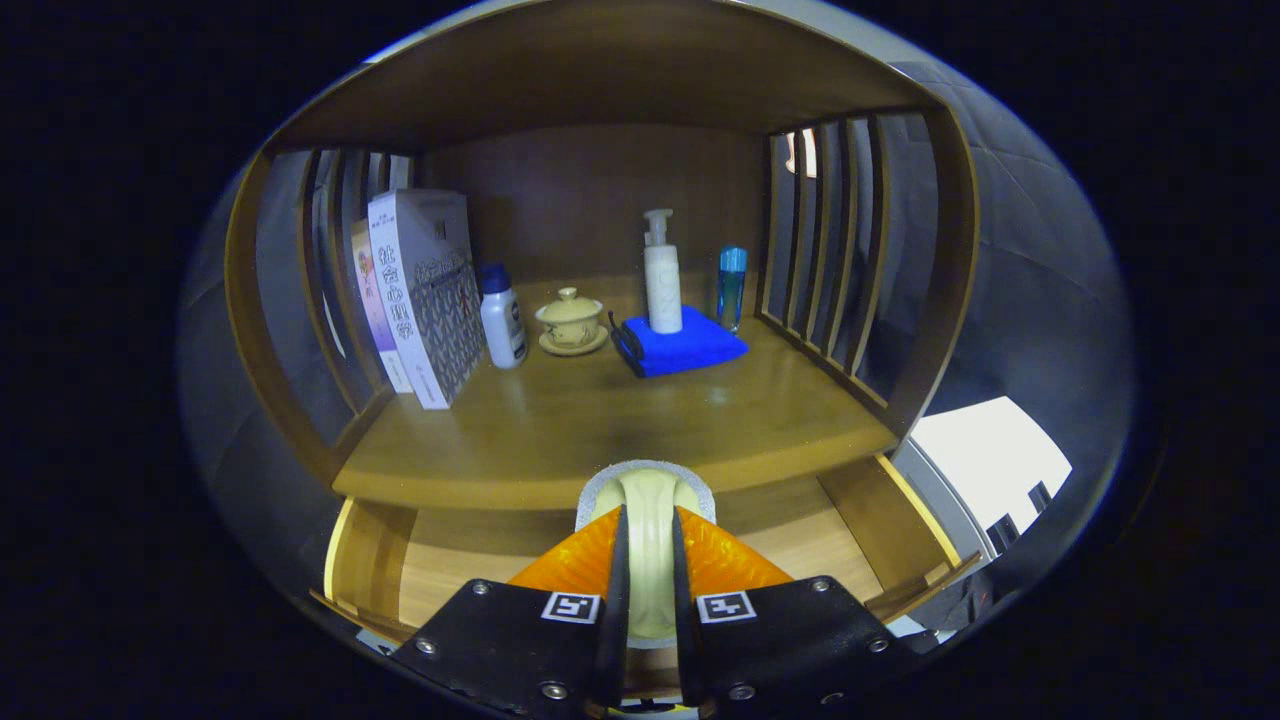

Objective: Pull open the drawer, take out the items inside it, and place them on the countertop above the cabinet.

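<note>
The gripper (648, 540) is seen nearest, and its jaws are pinching a pale round item (648, 500) with a grey foam-like rim. Both fingers are pressed on its sides. The lower part of this item is hidden between the fingers, so what kind of thing it is cannot be told.

Under and around the held item the drawer (870, 520) is pulled open. Its wooden side walls and a part of its floor are seen, but the middle of the floor is covered by the gripper, and the front of the drawer is cut off.

Just beyond the held item lies the bench (600, 430), the wooden top above the drawer. The near half of it is bare.

Farther back on the bench, left of the held item, upright boxes (420, 290) are leaned at the slatted side; the ones behind are mostly hidden. Beside them a white bottle (502, 318) with a blue cap is standing, then a small lidded cup (571, 318) on a saucer. Right of the cup a blue cloth (690, 348) is laid, and a white pump bottle (661, 275) is standing on it. Just beside the cloth, near the right slats, a blue bottle (731, 285) is seen, partly dim.
</note>
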{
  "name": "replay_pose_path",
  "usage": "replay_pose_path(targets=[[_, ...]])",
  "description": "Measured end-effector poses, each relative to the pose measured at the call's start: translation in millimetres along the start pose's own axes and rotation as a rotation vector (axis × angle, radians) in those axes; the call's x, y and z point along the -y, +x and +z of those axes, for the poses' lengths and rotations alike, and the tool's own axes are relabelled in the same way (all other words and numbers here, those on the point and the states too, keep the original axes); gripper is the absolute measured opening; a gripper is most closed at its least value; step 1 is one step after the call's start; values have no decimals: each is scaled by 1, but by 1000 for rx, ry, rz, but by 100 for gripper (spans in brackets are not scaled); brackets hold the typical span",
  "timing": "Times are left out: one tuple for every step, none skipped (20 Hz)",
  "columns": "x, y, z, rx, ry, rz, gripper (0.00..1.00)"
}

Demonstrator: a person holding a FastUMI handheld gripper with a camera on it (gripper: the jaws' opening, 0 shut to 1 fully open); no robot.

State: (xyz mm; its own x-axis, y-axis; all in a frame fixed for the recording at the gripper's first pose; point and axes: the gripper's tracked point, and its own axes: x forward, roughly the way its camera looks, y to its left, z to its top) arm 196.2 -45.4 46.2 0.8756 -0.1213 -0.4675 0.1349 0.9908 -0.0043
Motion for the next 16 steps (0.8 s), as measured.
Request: replay_pose_path(targets=[[-2, 3, 9, 18, -4, 3, 21], [-4, 8, 17, 31, -13, 10, 21], [-6, 14, 25, 38, -23, 16, 21], [-9, 19, 30, 47, -36, 24, 21], [-13, 24, 37, 54, -49, 32, 21], [-15, 32, 43, 60, -60, 36, 21], [-19, 38, 49, 63, -69, 45, 21], [-23, 44, 52, 64, -74, 52, 21], [-27, 51, 56, 69, -81, 60, 21], [-28, 56, 57, 66, -85, 64, 21], [-28, 63, 58, 62, -90, 67, 21], [-30, 71, 57, 54, -96, 70, 21], [-30, 75, 54, 42, -103, 69, 22], [-29, 79, 52, 31, -111, 67, 22], [-30, 82, 53, 33, -118, 70, 22], [-30, 86, 53, 36, -119, 71, 23]])
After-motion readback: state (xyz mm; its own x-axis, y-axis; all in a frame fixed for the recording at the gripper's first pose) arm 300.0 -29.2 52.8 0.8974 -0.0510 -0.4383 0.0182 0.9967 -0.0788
